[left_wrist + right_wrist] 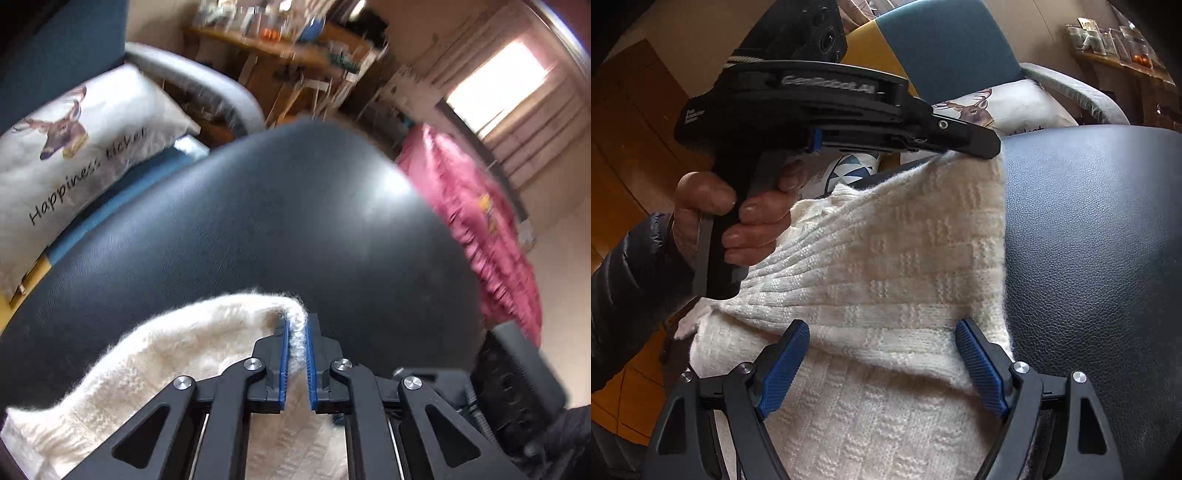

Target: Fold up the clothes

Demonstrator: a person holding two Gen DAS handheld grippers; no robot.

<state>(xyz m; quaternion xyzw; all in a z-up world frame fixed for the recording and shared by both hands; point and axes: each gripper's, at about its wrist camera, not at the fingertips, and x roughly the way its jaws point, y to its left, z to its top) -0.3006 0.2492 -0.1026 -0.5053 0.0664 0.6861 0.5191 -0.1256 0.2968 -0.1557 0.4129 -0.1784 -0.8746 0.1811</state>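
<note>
My left gripper (296, 328) is clamped on a fuzzy corner of the cream knitted sweater (177, 354); the blue pads (283, 354) pinch the wool between them. From this camera I get little of the garment itself, only a lifted edge trailing away to the lower left over the black leather seat (277, 221). It does show me the room beyond: a deer-print cushion (74, 147), a crumpled pink cloth (480, 229) to the right and a bright window (498, 85).

The right wrist view gives me what the left cannot. I see the left gripper (982, 146) from the side, held by a hand (738, 221) in a dark puffy sleeve (628, 288), its tip gripping the sweater's far corner and pulling the fabric taut. My right gripper (882, 350) stands wide apart just above the sweater (886, 251), pads clear of the wool.

The sweater lies on the left part of the seat (1089, 240), its right edge running along bare leather. The knit has a blocky basket-weave pattern with a ribbed band, and a fold crosses it between my right fingers.
</note>
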